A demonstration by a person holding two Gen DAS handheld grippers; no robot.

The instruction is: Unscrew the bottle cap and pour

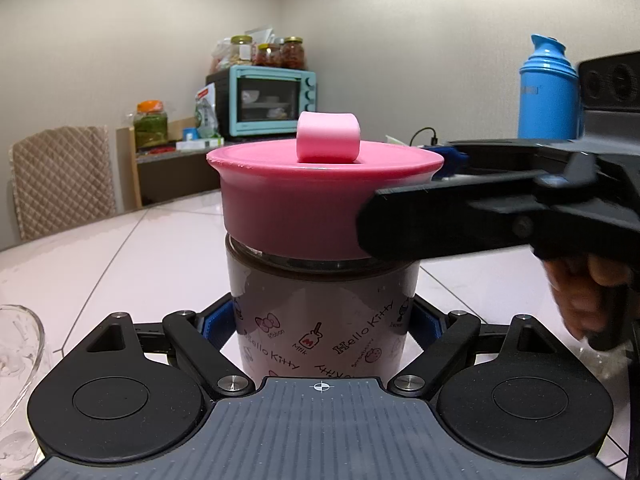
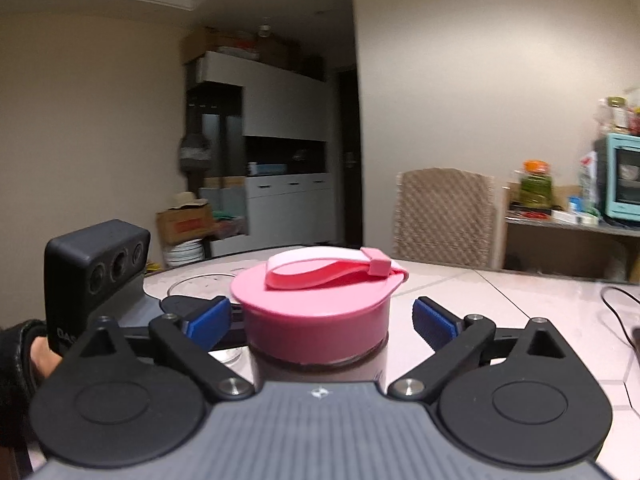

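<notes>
A Hello Kitty bottle [image 1: 320, 320] stands upright on the pale tiled table [image 1: 120, 264], topped by a wide pink cap [image 1: 292, 208] with a pink strap loop [image 1: 328, 138]. My left gripper [image 1: 322, 324] is shut on the bottle's body, with a blue pad on each side. The right gripper [image 2: 322, 322] reaches in level at cap height. Its blue pads [image 2: 436, 324] stand open on either side of the cap [image 2: 312, 296], and a gap shows at each side. In the left wrist view its black fingers [image 1: 460, 216] flank the cap's right side.
A clear glass bowl [image 1: 16, 344] sits at the table's left, also visible behind the bottle as the glass bowl [image 2: 200, 284]. A blue thermos [image 1: 548, 92], a teal oven [image 1: 272, 100] with jars, a quilted chair [image 1: 60, 180] and a black cable [image 2: 616, 304] surround the table.
</notes>
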